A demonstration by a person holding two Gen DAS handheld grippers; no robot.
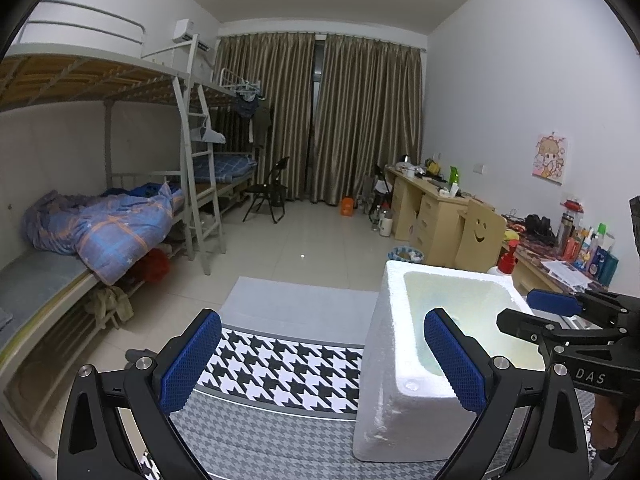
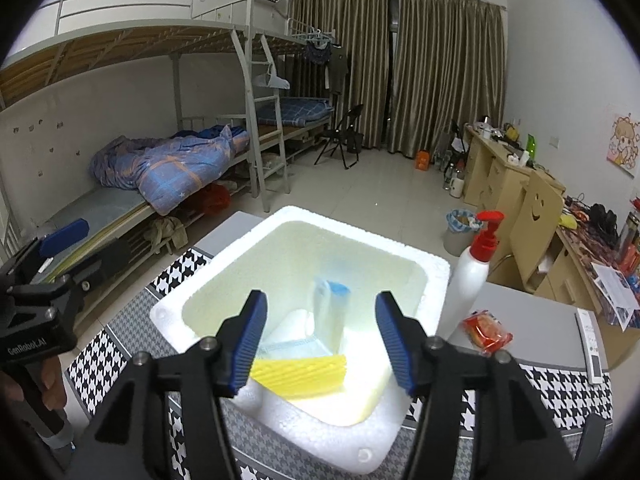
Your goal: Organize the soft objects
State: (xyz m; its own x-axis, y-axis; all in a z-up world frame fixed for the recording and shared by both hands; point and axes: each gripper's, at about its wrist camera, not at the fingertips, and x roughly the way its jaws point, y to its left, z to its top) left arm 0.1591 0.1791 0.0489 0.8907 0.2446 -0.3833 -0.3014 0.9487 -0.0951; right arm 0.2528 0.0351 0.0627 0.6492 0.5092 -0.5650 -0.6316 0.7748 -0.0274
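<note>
A white foam box (image 2: 434, 268) stands on a houndstooth cloth (image 2: 92, 364). In the right wrist view it holds a yellow sponge (image 2: 300, 374), a blue-and-white packet (image 2: 330, 312) and a white soft item (image 2: 296, 322). My right gripper (image 2: 320, 344) is open and empty, just above the box's near side. My left gripper (image 1: 320, 364) is open and empty, left of the box (image 1: 384, 360), with its right finger in front of the box. The right gripper also shows in the left wrist view (image 1: 532, 312).
A white pump bottle with a red top (image 2: 472, 276) and a red snack packet (image 2: 486, 332) sit right of the box. A white remote (image 2: 590, 344) lies further right. Bunk beds (image 1: 100, 220) stand left, desks (image 1: 436, 208) right.
</note>
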